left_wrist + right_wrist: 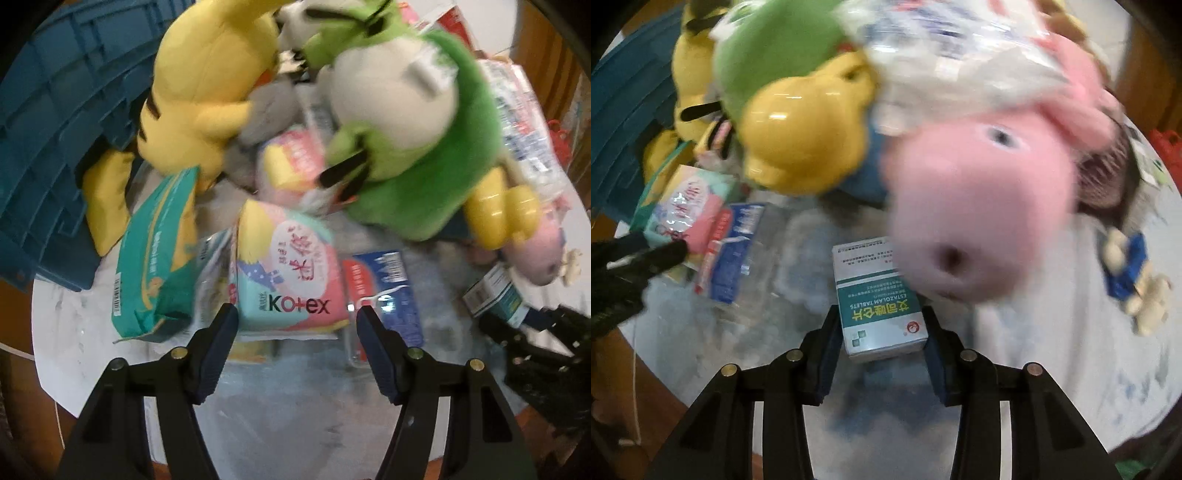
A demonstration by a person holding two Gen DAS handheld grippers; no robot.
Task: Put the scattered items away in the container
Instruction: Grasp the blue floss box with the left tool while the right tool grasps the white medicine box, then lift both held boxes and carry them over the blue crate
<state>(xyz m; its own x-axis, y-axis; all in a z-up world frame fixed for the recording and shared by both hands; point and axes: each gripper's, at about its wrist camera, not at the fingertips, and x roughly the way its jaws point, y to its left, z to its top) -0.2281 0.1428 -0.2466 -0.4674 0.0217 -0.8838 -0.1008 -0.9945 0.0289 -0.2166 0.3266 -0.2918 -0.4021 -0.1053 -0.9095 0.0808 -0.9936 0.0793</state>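
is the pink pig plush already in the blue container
No, the pink pig plush lies on the table right behind the medicine box, while the blue container sits off at the table's far left.

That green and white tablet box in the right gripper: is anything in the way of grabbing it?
No. The tablet box lies between the right gripper's fingers with nothing across it. The pink pig plush only crowds its far end.

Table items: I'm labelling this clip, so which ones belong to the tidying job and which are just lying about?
Job:
blue crate
tablet box, between the right gripper pads
Kotex pack, ahead of the left gripper
green plush
pink pig plush

Lying about:
red object beyond the table edge
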